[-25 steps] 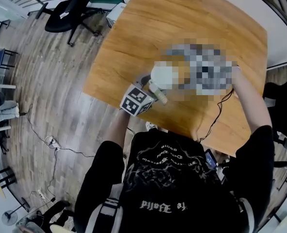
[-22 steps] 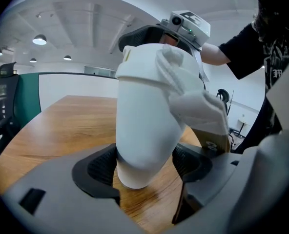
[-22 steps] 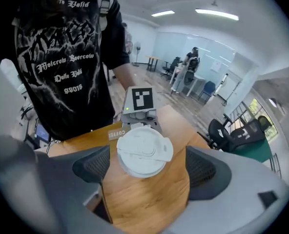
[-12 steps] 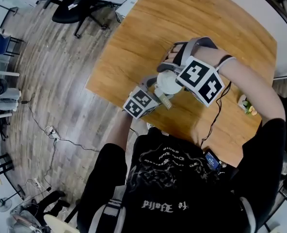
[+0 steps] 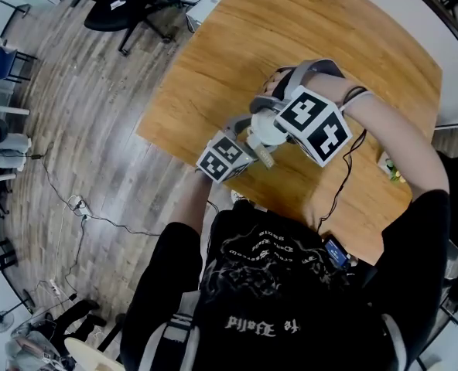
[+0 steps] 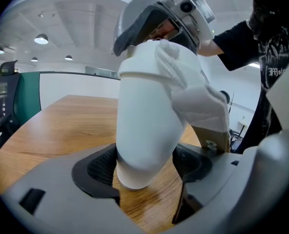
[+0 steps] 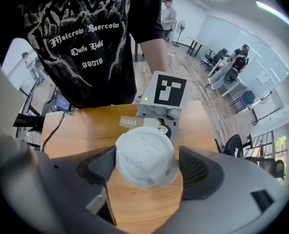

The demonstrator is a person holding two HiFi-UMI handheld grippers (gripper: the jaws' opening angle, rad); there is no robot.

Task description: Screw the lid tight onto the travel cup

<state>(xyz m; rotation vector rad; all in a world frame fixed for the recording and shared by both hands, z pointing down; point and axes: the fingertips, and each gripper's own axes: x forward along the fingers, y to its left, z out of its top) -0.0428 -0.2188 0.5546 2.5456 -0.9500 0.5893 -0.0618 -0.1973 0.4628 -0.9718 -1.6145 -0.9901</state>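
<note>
Wood-plank floor (image 5: 97, 130) surrounds the wooden desk (image 5: 213, 60); a black office chair (image 5: 132, 6) stands off the desk's far corner; a thin cable (image 5: 66, 207) trails over the floor. In the head view both grippers' marker cubes crowd the cup, hiding most of it. The white travel cup (image 6: 149, 126) stands near the desk's near edge, slightly tilted; the left gripper (image 6: 144, 165) is clamped round its lower body, pads pressing both sides. The right gripper (image 7: 148, 168) points steeply down over the lid (image 7: 144, 155), which sits on the cup between its jaws; they have just been closing, the left pad at the rim, the right still apart. A brown tag (image 7: 131, 122) hangs beside the cup.
</note>
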